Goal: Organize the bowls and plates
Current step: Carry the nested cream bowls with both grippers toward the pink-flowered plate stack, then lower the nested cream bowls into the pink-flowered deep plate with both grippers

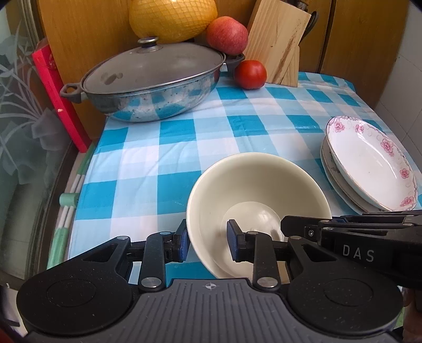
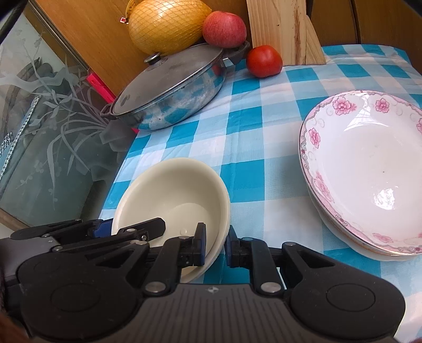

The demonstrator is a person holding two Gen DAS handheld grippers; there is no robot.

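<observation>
Two cream bowls [image 1: 253,190] [image 2: 168,195] sit nested on the checked cloth near the table's front edge. My left gripper [image 1: 208,240] is shut on their left wall, one pad outside and one inside. My right gripper [image 2: 215,246] is shut on the right rim in the same way. Each view shows the other gripper reaching in from the side: the right one [image 1: 303,227] and the left one [image 2: 132,229]. To the right, apart from the bowls, lie stacked white plates with pink flowers [image 1: 369,163] [image 2: 369,171].
At the back left stands a lidded steel pot [image 1: 153,79] [image 2: 171,89]. A netted pomelo [image 1: 171,18], an apple [image 1: 226,34], a tomato [image 1: 250,74] and a wooden knife block [image 1: 279,39] line the back. A red board [image 1: 58,92] leans left; the table edge [image 1: 66,200] runs there.
</observation>
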